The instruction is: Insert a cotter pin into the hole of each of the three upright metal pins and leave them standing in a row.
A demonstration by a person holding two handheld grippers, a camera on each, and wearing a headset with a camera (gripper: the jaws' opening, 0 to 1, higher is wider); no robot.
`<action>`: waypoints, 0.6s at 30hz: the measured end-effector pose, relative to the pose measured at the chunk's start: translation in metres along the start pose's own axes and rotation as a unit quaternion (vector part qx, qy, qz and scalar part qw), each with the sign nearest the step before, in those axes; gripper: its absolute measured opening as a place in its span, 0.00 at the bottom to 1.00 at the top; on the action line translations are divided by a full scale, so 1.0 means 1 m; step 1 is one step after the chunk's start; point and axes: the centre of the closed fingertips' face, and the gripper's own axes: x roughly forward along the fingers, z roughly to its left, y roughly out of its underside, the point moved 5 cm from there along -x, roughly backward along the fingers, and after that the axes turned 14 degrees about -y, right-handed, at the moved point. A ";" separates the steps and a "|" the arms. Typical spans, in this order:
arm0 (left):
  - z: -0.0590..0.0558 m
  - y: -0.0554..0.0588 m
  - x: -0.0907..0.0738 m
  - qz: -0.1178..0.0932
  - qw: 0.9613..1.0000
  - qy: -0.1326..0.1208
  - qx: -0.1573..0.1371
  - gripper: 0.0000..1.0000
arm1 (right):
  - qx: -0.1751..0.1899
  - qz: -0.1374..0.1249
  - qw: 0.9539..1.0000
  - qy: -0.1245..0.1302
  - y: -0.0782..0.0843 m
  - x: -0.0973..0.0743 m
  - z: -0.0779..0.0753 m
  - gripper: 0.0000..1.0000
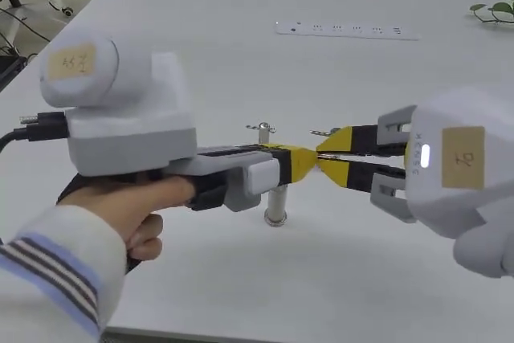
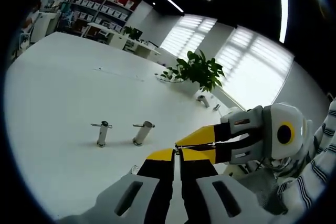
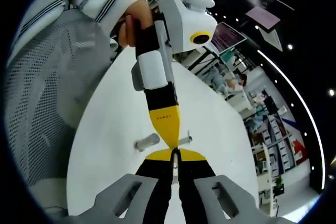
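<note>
- The white table is set with three metal pins, and both tools are held above it.
- The left gripper is held level over the table. Its jaws are drawn to a thin slit, and whether anything is gripped cannot be told.
- The right gripper is set tip to tip against it, with its jaws pinched on a thin cotter pin.
- The near metal pin is stood upright just under the left gripper.
- A second metal pin and a third metal pin are stood side by side farther off. Each is crossed near its top by a thin wire piece.
</note>
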 end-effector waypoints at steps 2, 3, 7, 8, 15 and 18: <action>0.000 0.000 0.000 -0.001 1.000 0.000 0.000 0.01 | 0.000 0.000 1.000 -0.001 0.000 0.000 0.000 0.02; 0.000 0.000 0.000 0.000 1.000 0.000 -0.001 0.01 | 0.000 0.000 1.000 -0.003 0.000 0.000 0.000 0.02; 0.000 0.000 0.001 0.001 1.000 0.000 -0.001 0.01 | -0.001 0.001 1.000 -0.004 0.001 -0.001 0.001 0.02; 0.000 0.000 0.001 0.000 1.000 0.000 -0.003 0.01 | -0.002 0.001 1.000 -0.004 0.001 -0.001 0.001 0.02; 0.001 0.002 0.002 0.003 1.000 -0.003 -0.011 0.01 | -0.004 0.003 1.000 -0.006 0.002 0.000 0.004 0.02; 0.002 0.004 0.000 -0.002 1.000 0.000 0.018 0.01 | -0.004 -0.002 1.000 -0.012 0.001 0.001 0.005 0.02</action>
